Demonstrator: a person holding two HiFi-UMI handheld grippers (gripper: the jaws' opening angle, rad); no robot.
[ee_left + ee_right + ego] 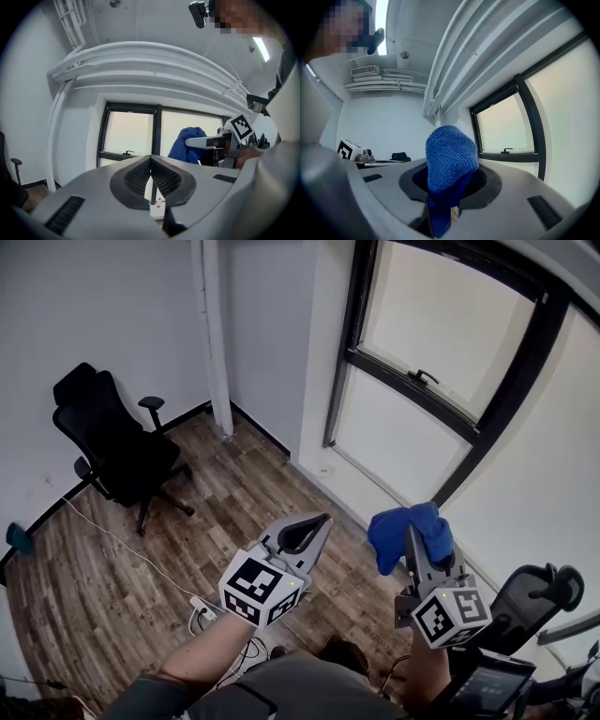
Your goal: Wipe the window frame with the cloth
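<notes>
Right claw (417, 536) clamped on blue cloth (392, 540), held in air, well apart from glass. Window frame (394, 381) at 12 o'clock from cloth, lower bar running diagonally. Left claw (317, 524) pinched together, empty, farther off.

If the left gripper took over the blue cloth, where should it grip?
Probably the bunched wad of the cloth bulging past the tips of the right gripper, coming from its left, where the left gripper is: that part is free and thick, the rest pinched between jaws.
</notes>
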